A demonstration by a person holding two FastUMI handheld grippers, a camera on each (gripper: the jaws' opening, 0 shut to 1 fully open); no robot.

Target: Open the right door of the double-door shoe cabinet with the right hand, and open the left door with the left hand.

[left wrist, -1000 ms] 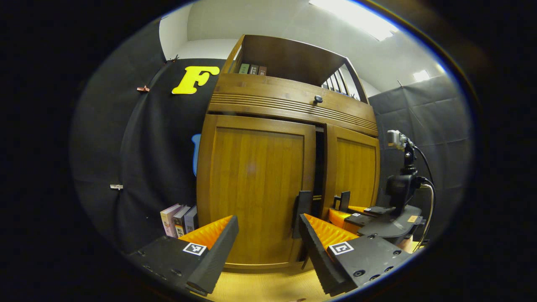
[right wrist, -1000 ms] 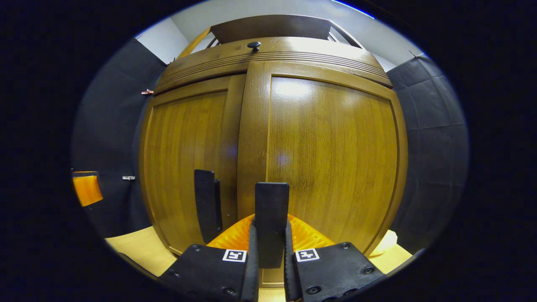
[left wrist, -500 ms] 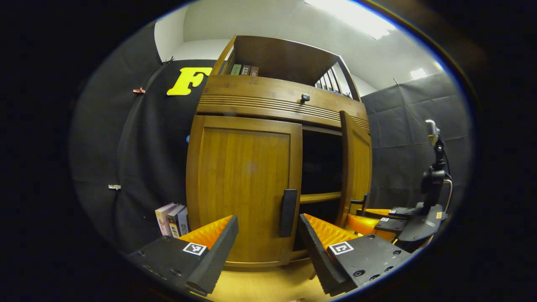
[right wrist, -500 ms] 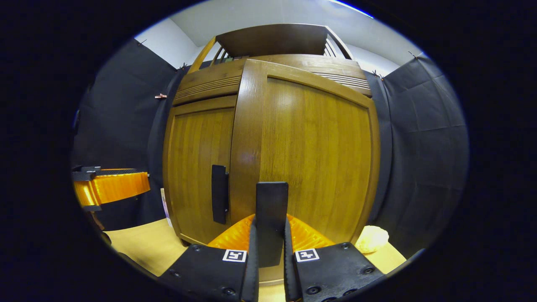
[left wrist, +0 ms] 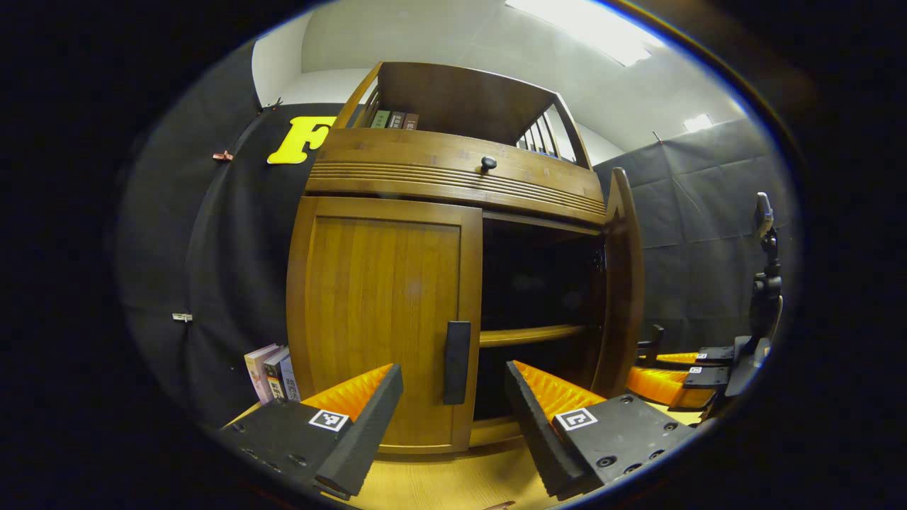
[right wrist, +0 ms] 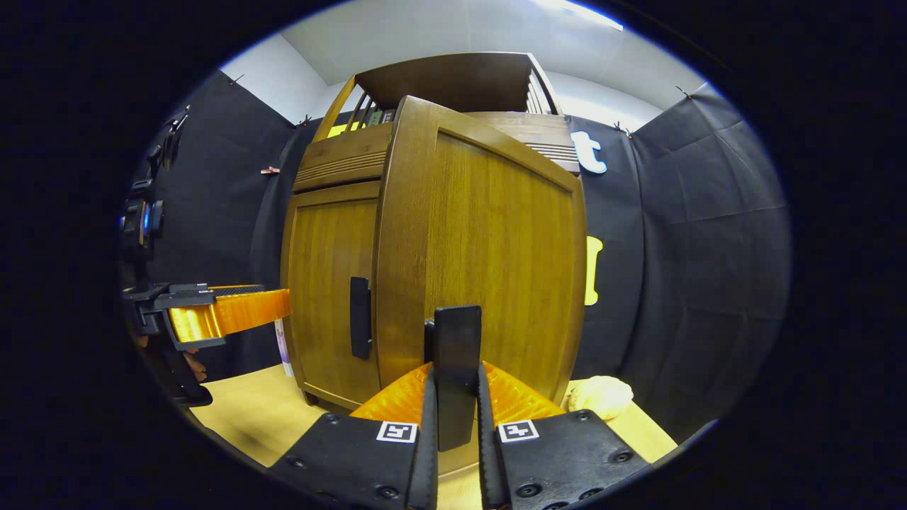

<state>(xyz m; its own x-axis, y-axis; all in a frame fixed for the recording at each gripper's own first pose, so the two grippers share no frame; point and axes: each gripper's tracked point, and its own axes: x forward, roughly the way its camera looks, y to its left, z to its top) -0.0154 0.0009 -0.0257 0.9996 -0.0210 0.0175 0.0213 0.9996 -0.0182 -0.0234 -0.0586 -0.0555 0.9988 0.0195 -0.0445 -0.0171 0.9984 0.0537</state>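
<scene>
Two doors: right door [right wrist: 489,262] ajar, left door [left wrist: 382,319] closed.

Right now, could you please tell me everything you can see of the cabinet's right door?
The right door is a framed panel of brown wood with vertical grain and a slight sheen. It stands swung well open, hinged at the cabinet's right side; in the left gripper view it shows nearly edge-on, beside the dark interior and a shelf. Its dark vertical handle sits low near the free edge, clamped between the fingers of the right gripper.
</scene>
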